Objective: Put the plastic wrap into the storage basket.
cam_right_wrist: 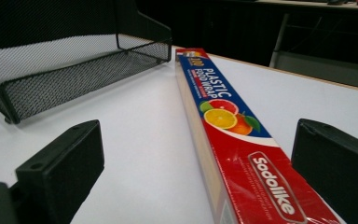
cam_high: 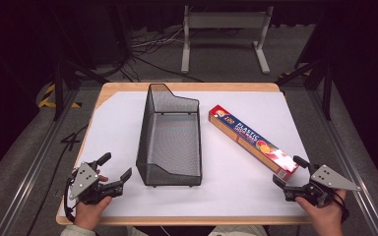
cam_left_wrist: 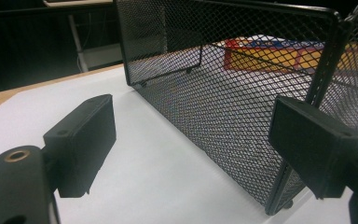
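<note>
Both grippers sit at the table's near edge, jaws spread wide and holding nothing. From where I stand, the left gripper (cam_high: 116, 166) is just beside the near left corner of the black mesh basket (cam_high: 170, 173). Bare white table (cam_high: 118, 123) stretches behind it. At the right gripper (cam_high: 289, 170), the near end of the plastic wrap box (cam_high: 252, 140) lies between the jaws. White surface separates box and basket.

- My left gripper (cam_high: 114, 167) is black, with flat rectangular jaws and a grey three-cornered plate.
- My right gripper (cam_high: 289, 170) looks the same.
- My sleeves (cam_high: 81, 230) are pale.
</note>
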Motion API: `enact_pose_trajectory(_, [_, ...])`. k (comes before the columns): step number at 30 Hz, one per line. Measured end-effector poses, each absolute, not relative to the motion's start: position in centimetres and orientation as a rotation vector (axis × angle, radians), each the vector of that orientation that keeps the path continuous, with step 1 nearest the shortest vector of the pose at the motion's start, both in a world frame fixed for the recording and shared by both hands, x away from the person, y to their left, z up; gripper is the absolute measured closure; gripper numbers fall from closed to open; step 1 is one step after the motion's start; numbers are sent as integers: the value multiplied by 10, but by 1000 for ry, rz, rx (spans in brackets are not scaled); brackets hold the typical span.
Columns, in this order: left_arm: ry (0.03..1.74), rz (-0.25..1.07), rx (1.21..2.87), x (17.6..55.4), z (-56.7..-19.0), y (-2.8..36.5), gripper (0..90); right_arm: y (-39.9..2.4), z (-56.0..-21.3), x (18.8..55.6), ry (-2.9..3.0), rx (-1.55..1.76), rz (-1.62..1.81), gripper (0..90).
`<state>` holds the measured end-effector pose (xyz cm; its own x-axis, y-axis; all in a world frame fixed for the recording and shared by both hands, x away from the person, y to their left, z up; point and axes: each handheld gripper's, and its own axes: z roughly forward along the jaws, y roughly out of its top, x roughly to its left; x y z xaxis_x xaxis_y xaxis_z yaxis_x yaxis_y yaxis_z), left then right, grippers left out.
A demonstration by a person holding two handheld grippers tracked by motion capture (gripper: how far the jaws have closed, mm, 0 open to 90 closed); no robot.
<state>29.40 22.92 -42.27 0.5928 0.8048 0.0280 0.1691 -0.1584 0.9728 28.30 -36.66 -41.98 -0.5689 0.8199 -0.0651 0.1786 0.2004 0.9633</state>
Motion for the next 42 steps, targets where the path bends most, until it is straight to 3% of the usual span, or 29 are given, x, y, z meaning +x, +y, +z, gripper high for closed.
enact_pose_trajectory(31, [832, 703, 1666, 294, -423, 228, 161, -359, -418, 286, 1932, 901, 1392, 61])
enact_pose_trajectory(42, [851, 700, 1673, 295, -425, 228, 162, -352, -378, 309, 1950, 934, 1407, 57])
